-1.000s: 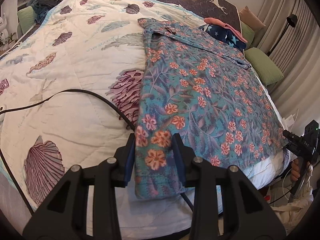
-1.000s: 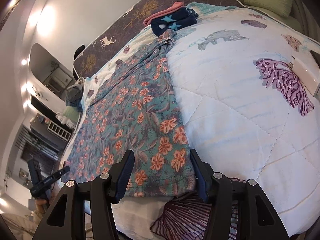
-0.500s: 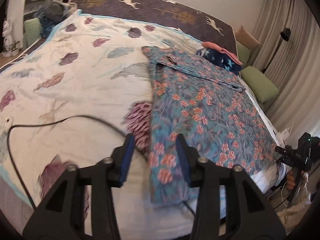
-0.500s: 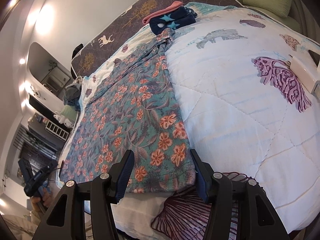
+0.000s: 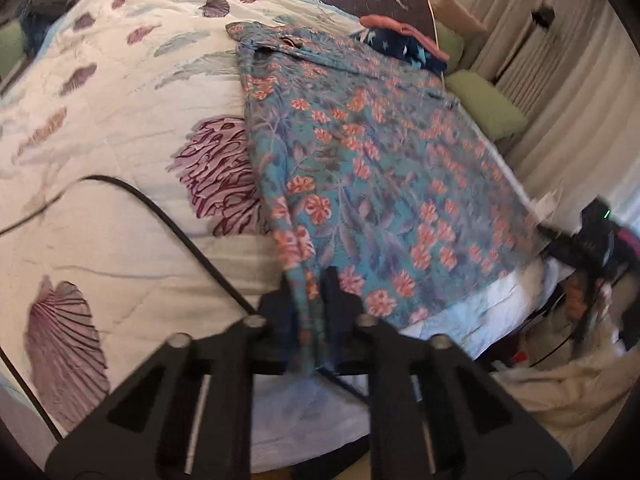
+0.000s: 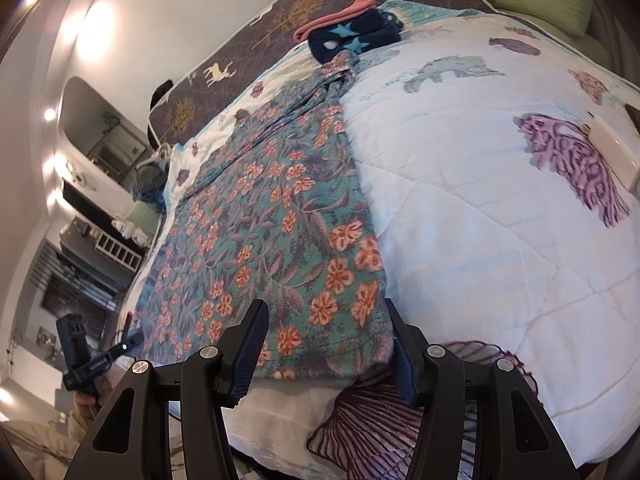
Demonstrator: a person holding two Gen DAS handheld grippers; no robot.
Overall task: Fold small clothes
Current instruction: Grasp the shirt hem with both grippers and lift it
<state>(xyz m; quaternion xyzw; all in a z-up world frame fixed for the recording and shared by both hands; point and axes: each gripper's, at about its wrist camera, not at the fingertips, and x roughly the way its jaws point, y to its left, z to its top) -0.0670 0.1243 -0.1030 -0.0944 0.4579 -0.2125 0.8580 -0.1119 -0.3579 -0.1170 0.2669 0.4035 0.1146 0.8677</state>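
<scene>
On the bed's quilt [image 5: 112,128], the left gripper [image 5: 310,292] has just closed onto the floral garment's [image 5: 380,168] near corner, while the right gripper [image 6: 326,340] straddles its other corner, jaws apart.

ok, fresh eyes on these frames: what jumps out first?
The teal floral garment spread across the white shell-print quilt. The left gripper has just closed on its near corner, fabric bunched between the pads, while the right gripper sits open around the other corner. Folded navy star clothes lie by the headboard.

Black cable [image 5: 168,216] crosses quilt [image 5: 120,128] left of floral garment [image 5: 380,168].
</scene>
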